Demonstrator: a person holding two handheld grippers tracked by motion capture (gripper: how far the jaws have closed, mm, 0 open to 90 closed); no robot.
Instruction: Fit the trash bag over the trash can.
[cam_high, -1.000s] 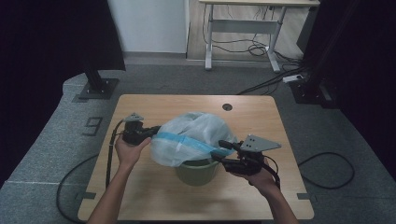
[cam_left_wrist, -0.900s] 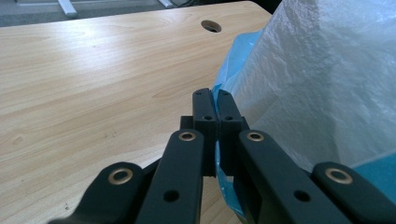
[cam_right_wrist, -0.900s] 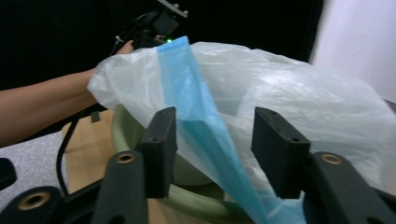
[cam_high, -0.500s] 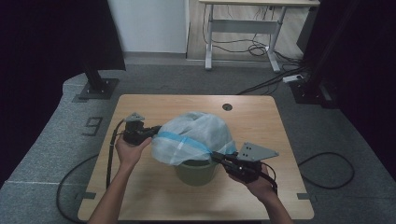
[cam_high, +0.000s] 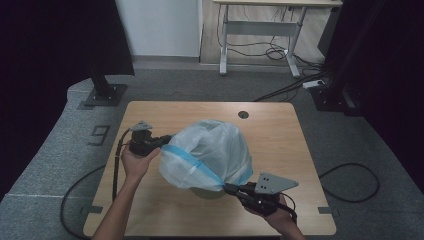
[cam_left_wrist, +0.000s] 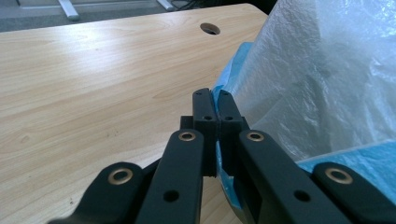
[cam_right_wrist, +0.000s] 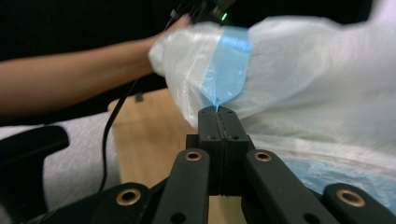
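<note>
Bag (cam_high: 207, 150) is sitting at frame center, stretched over a green bin (cam_high: 207, 191). Left gripper (cam_high: 162, 143) is pinching its blue hem (cam_left_wrist: 219, 93). Right gripper (cam_high: 229, 189), jaws just closing, is pinching the hem lower right.

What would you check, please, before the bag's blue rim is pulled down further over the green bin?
1. Left gripper shut on the blue rim: ok.
2. Right gripper pinching the rim after its jaws have just been closing: ok.
3. Plastic bag spread between both grips: ok.
4. Rim past the green bin on every side: cannot tell, the bag hides it.
5. Bin standing on the table, away from its edges: ok.
</note>
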